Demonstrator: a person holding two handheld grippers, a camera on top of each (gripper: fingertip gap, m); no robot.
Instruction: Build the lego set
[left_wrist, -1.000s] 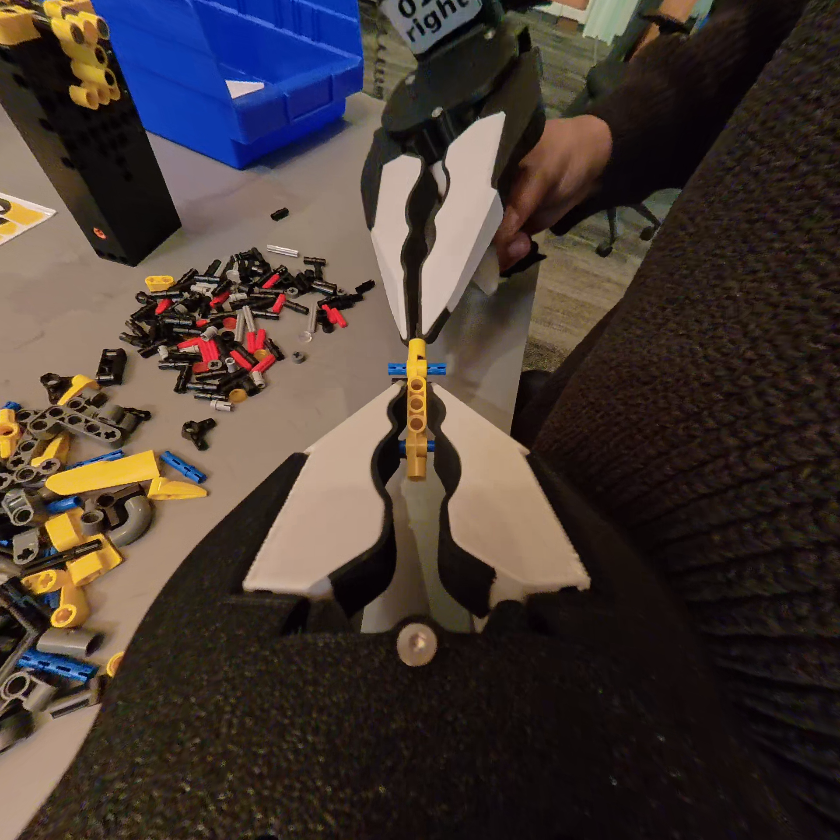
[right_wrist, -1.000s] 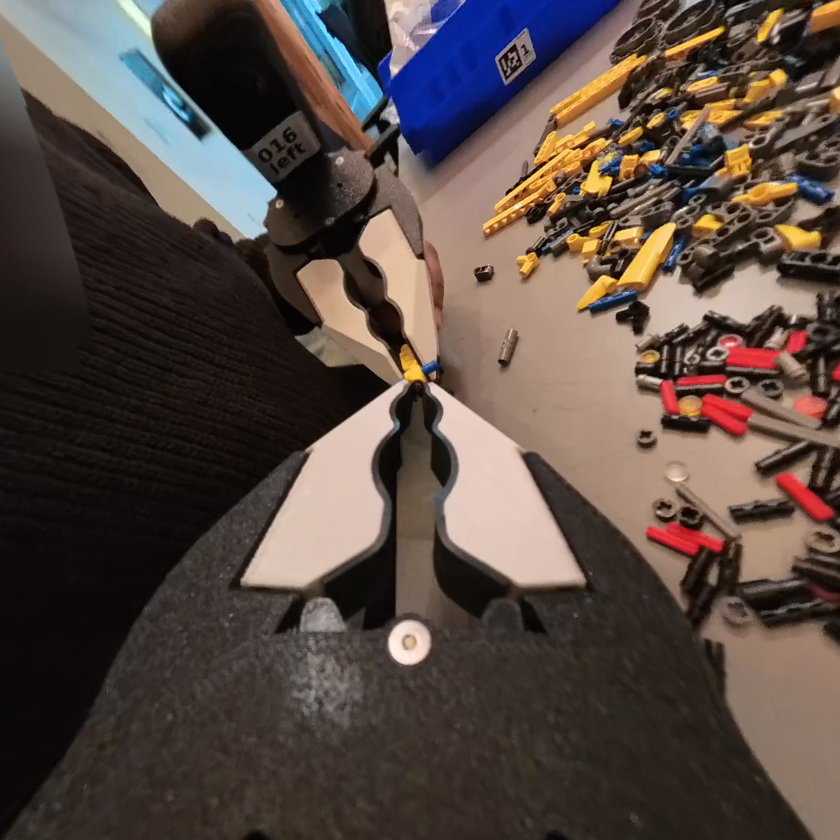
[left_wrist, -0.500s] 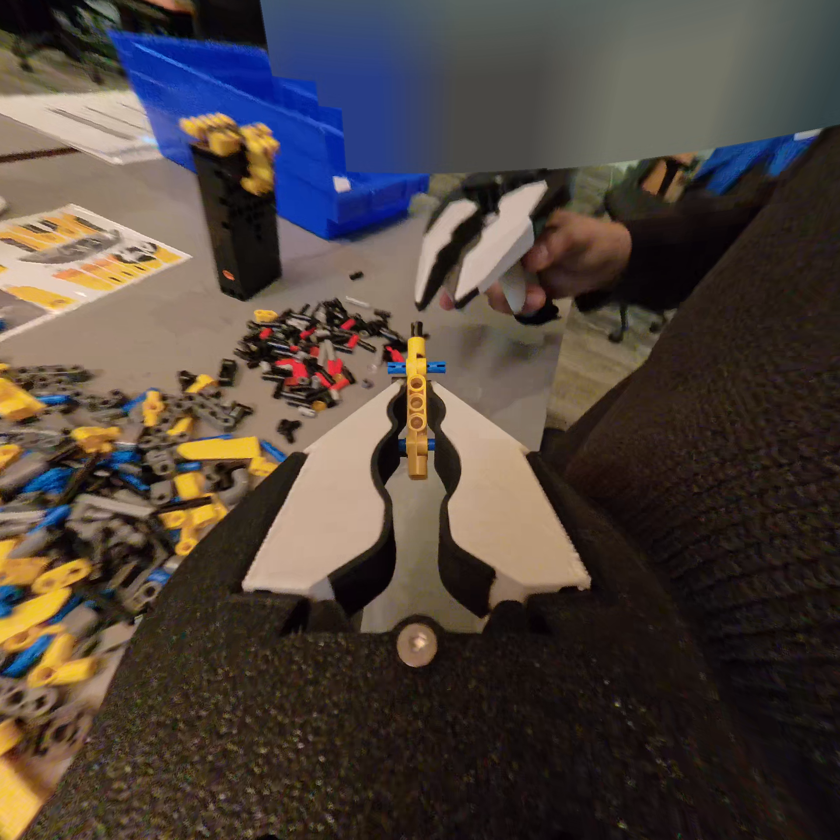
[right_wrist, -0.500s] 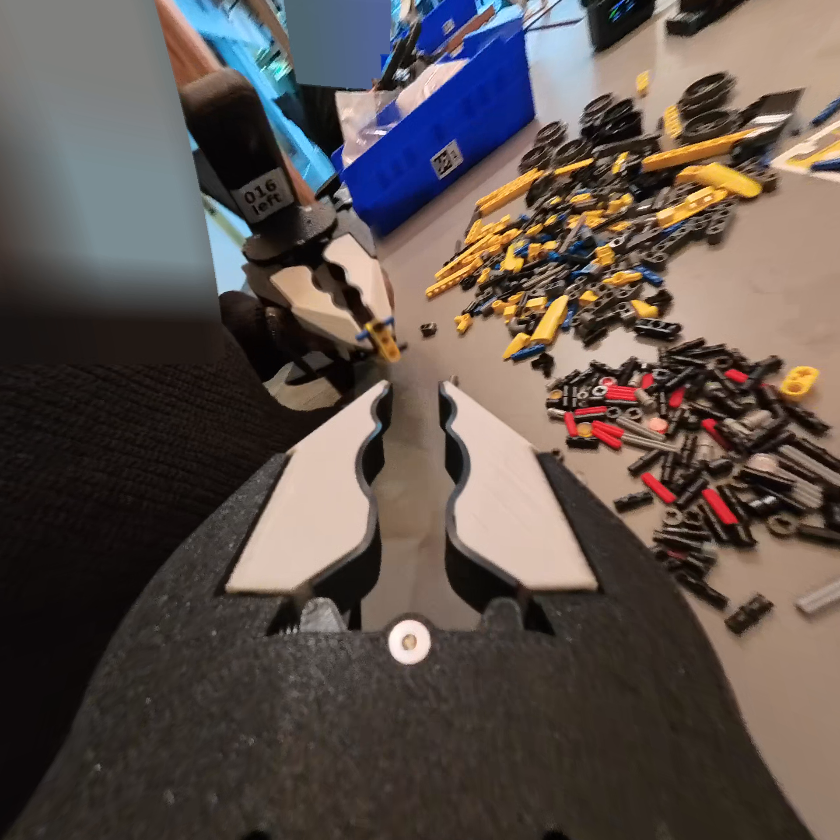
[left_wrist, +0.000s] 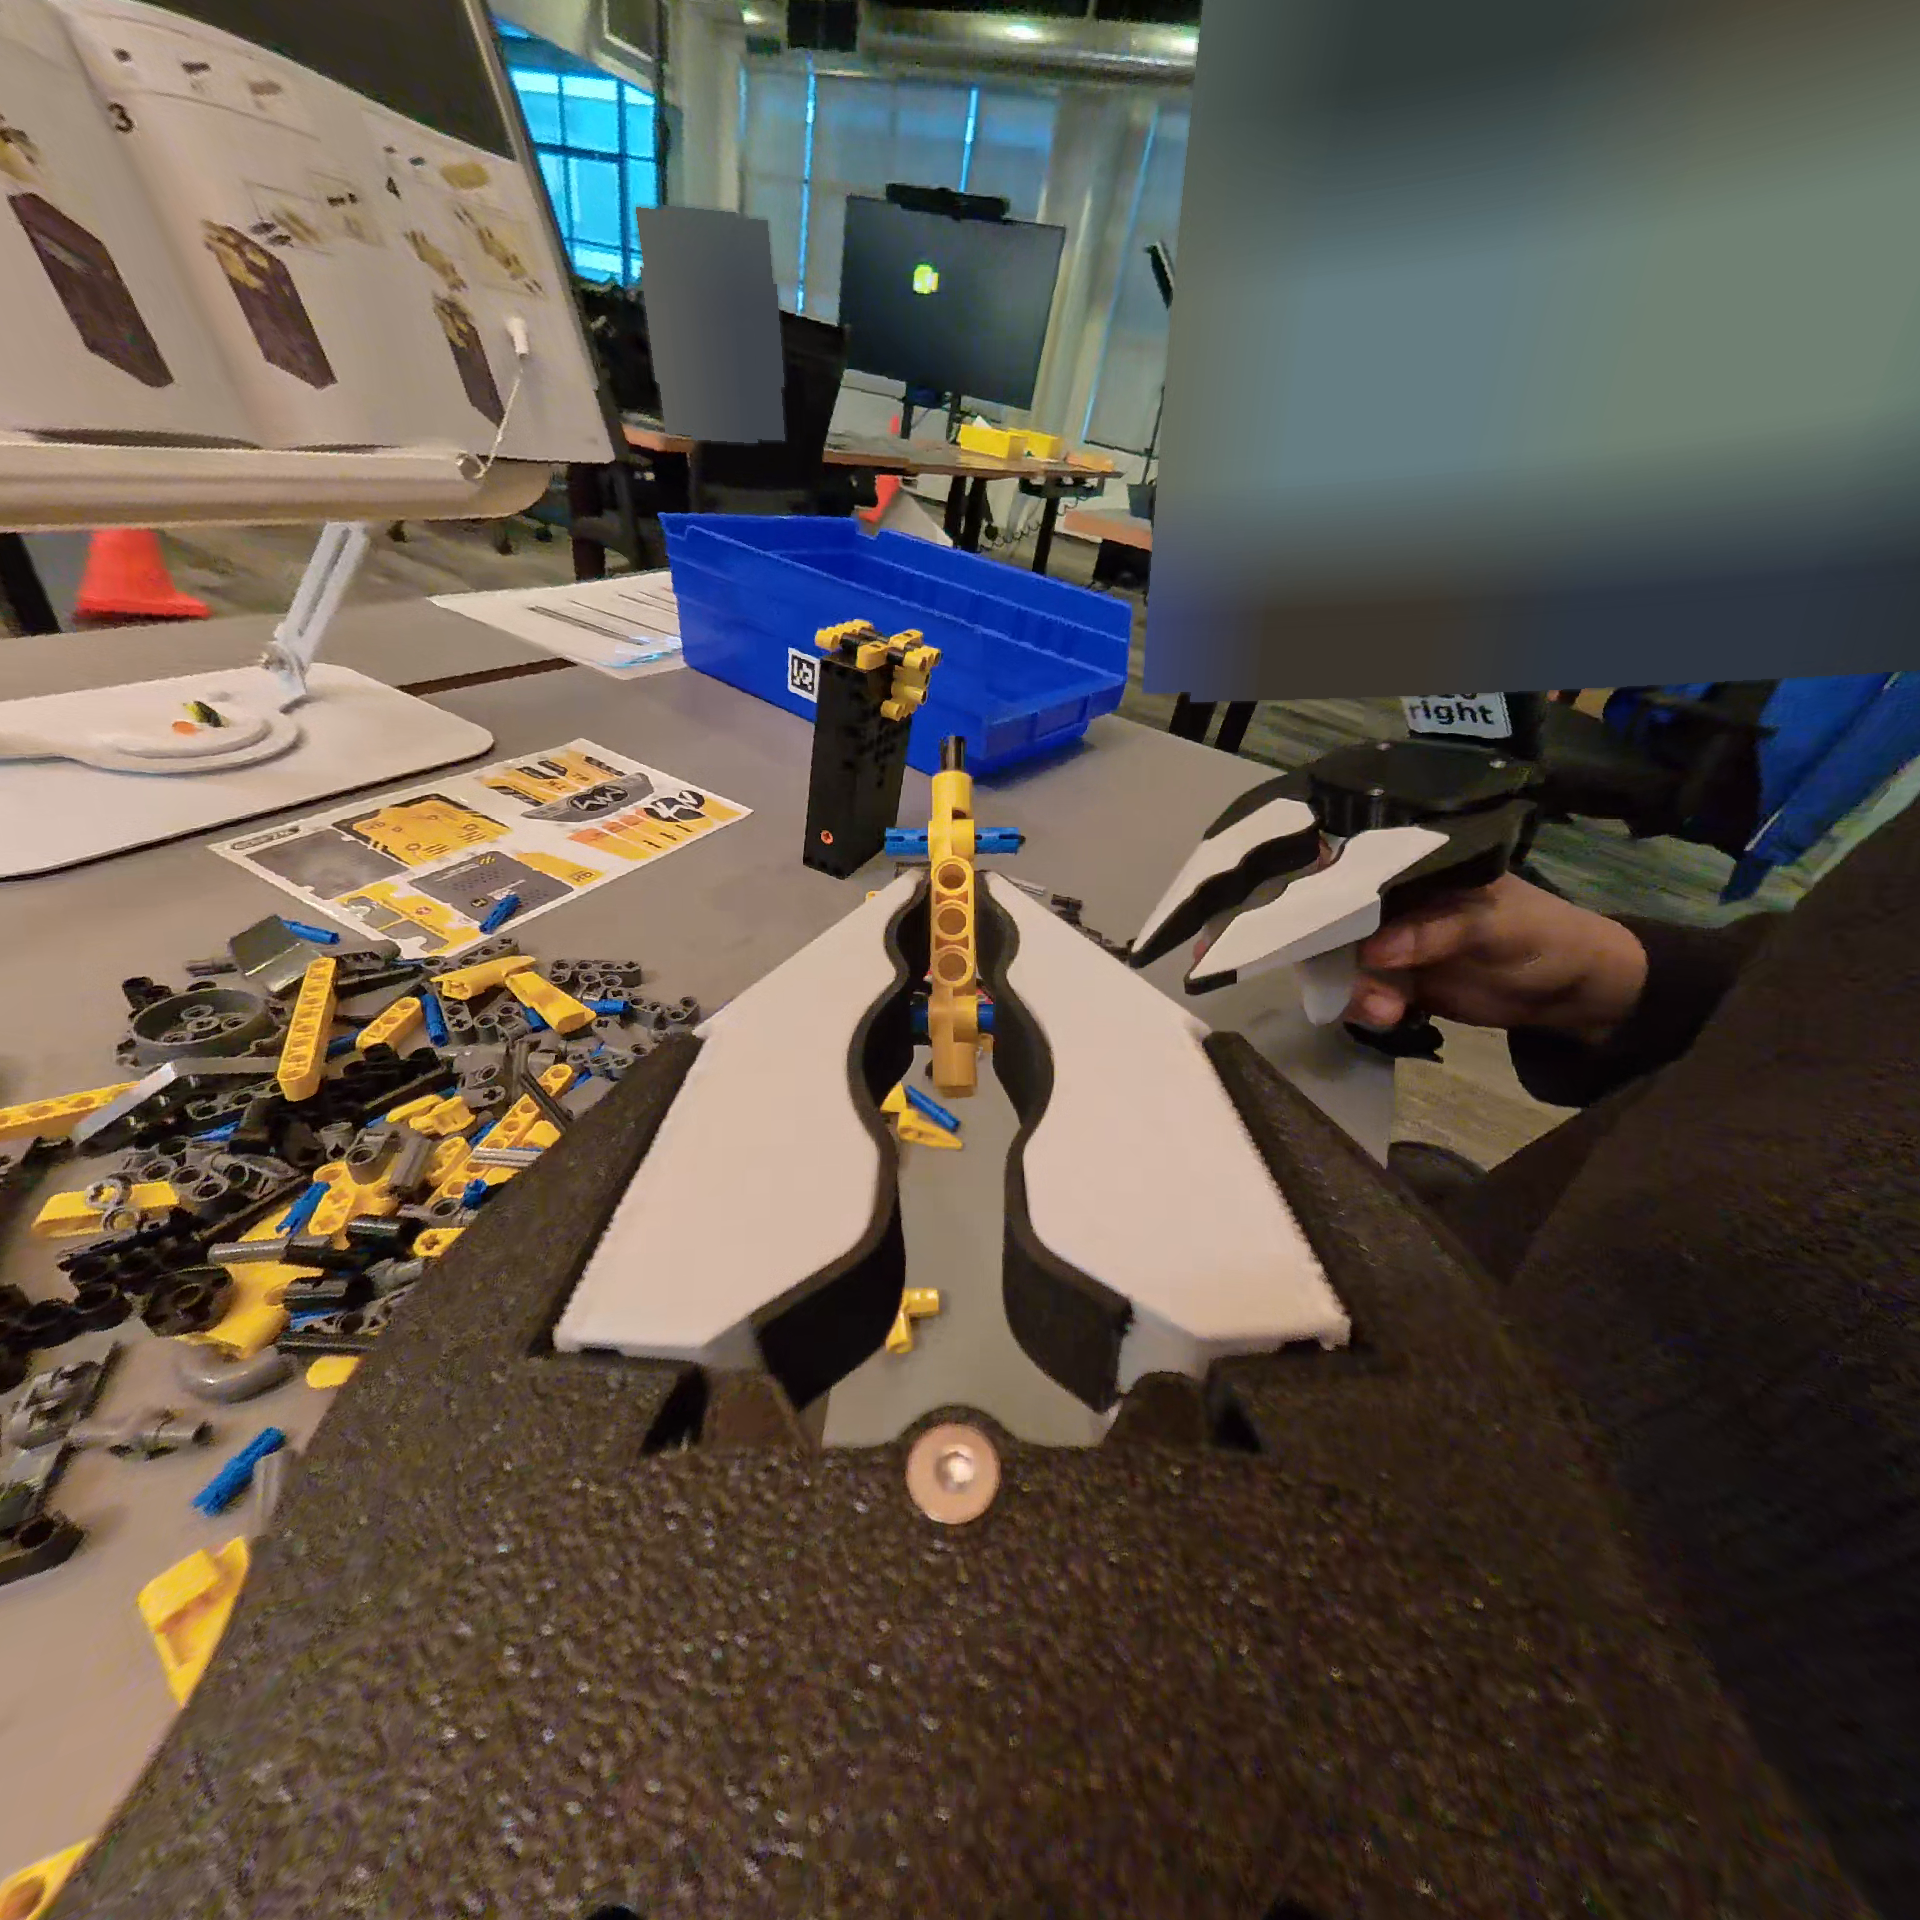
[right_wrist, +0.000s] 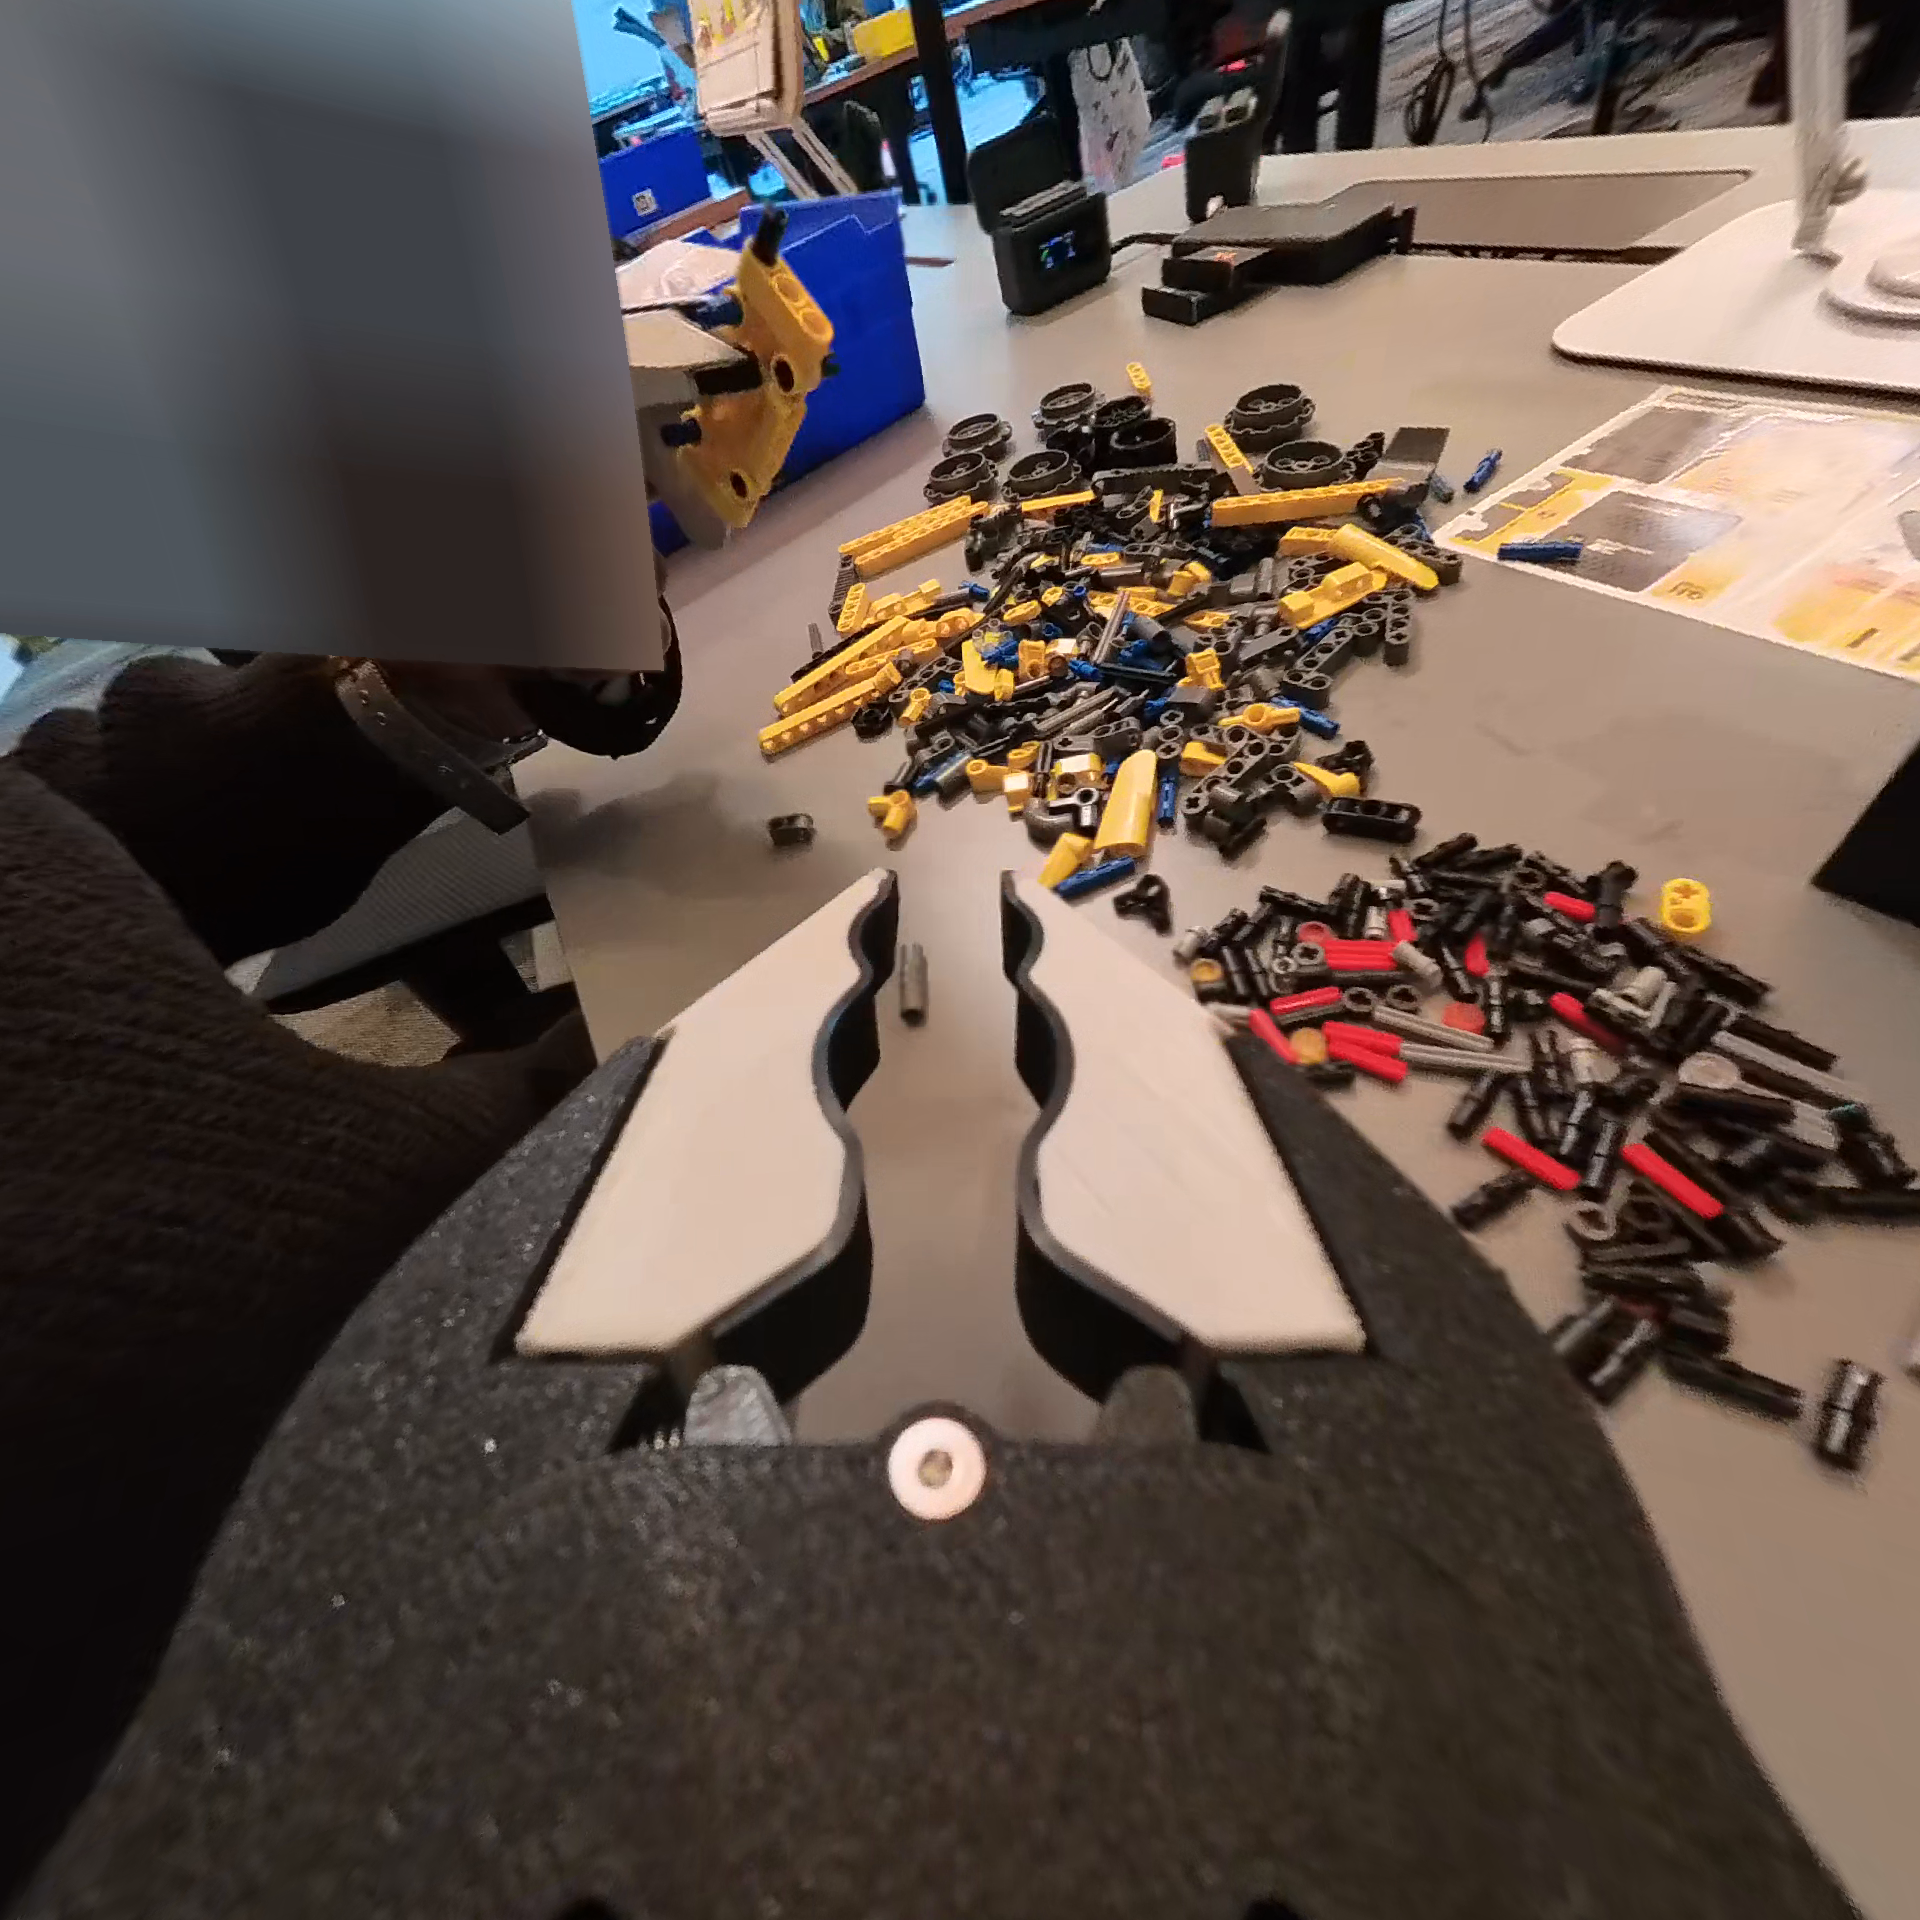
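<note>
My left gripper (left_wrist: 951, 894) is shut on a yellow beam piece (left_wrist: 951, 956) with blue pins (left_wrist: 992, 837) through it and a black pin (left_wrist: 952, 750) in its top end. It holds the piece upright above the grey table (left_wrist: 675, 894). The same piece shows in the right wrist view (right_wrist: 764, 384), raised at upper left. My right gripper (right_wrist: 948, 888) is open and empty, low over the table; a small grey pin (right_wrist: 912, 982) lies on the table between its fingers, untouched. In the left wrist view the right gripper (left_wrist: 1174, 956) hovers to the right, held by a hand (left_wrist: 1486, 961).
A black block with yellow parts on top (left_wrist: 862, 758) stands before a blue bin (left_wrist: 935, 634). Piles of yellow, grey and blue parts (right_wrist: 1122, 644) and black and red pins (right_wrist: 1538, 1039) lie on the table. A sticker sheet (left_wrist: 478, 821) and an instruction booklet on a stand (left_wrist: 260, 260) are at left. The left gripper's tips are roughly 12 centimeters from the right gripper's.
My right gripper let go of the black pin at the beam's top, opened and drew away to the right. My left gripper lifted and tilted up with the yellow piece still held.
</note>
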